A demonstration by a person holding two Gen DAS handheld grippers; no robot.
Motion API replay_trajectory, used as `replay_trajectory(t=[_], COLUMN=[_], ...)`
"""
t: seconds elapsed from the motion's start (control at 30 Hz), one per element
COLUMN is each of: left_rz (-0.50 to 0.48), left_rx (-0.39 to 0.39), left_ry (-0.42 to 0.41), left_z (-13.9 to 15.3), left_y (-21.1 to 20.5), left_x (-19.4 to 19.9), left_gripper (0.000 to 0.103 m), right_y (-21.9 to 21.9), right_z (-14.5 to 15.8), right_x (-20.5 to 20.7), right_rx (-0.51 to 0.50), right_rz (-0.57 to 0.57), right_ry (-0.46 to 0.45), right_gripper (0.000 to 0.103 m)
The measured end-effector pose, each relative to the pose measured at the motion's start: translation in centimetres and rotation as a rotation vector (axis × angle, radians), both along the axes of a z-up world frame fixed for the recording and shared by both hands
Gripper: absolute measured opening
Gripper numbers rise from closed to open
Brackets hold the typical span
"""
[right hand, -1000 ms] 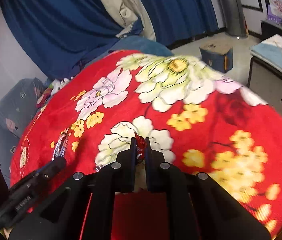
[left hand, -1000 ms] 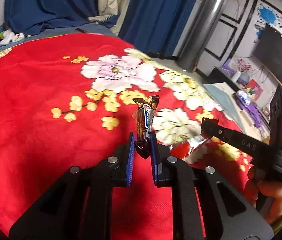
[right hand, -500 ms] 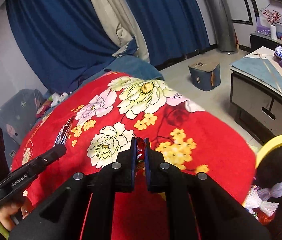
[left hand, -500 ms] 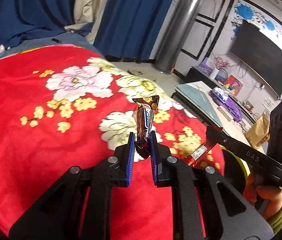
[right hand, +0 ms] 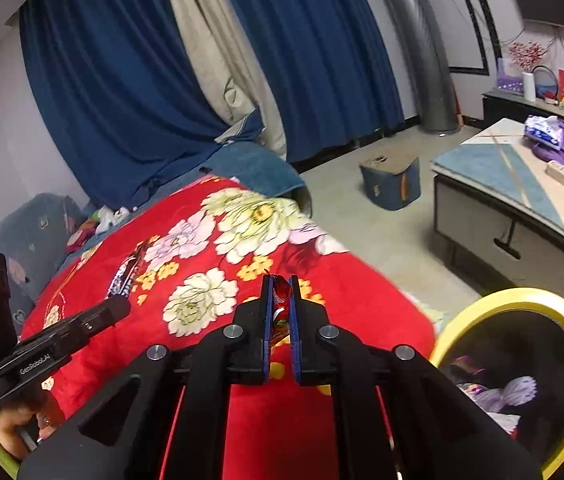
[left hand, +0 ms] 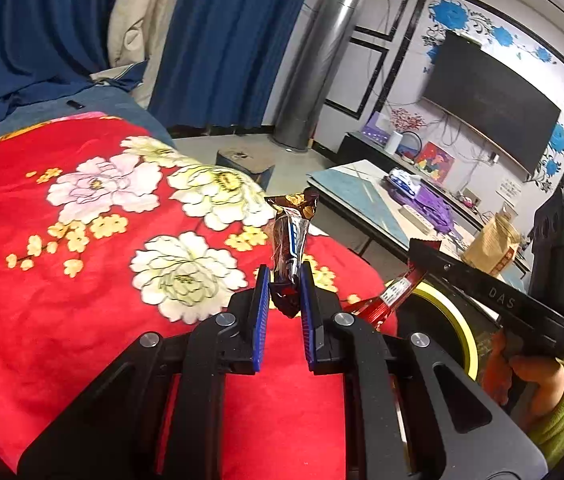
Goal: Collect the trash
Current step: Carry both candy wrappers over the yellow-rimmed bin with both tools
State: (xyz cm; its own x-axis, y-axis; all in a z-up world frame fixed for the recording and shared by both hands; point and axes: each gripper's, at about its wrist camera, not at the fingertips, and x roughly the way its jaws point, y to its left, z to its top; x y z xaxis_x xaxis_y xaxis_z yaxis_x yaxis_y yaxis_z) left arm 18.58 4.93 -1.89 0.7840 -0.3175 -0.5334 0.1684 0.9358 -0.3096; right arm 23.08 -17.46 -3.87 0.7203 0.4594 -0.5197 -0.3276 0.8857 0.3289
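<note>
My left gripper [left hand: 285, 280] is shut on a brown candy-bar wrapper [left hand: 290, 236] that stands upright between its blue pads, above the red flowered blanket [left hand: 61, 280]. My right gripper [right hand: 279, 292] is shut on a red snack wrapper [right hand: 281, 300]; that wrapper also shows in the left wrist view [left hand: 392, 296], next to a yellow-rimmed trash bin [left hand: 448, 312]. In the right wrist view the bin [right hand: 522, 296] is at the lower right with wrappers inside, and the brown wrapper [right hand: 125, 274] shows at the left.
The blanket's edge drops to a grey floor. A low table [right hand: 522, 216] with purple cloth stands at the right. A small blue box [right hand: 390, 180] sits on the floor. Blue curtains [right hand: 121, 80] hang behind.
Both grippers have swung right and away from the blanket's middle toward its edge, each still holding its wrapper. The yellow-rimmed bin has come into view beside them.
</note>
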Motion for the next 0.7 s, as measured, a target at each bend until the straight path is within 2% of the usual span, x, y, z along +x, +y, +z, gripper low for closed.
replay_trajectory(t=[0.7], left_rz=[-0.131], left_rx=[0.057], left_ry=[-0.048], left_z=[1.1], left_y=[-6.9], left_x=[-2.1], left_gripper=[0.009], right_y=[-7.9], right_z=[0.8], right_x=[-3.4], right_rx=[-0.038], right_rz=[-0.123], right_ry=[-0.042], right_gripper=[0.007])
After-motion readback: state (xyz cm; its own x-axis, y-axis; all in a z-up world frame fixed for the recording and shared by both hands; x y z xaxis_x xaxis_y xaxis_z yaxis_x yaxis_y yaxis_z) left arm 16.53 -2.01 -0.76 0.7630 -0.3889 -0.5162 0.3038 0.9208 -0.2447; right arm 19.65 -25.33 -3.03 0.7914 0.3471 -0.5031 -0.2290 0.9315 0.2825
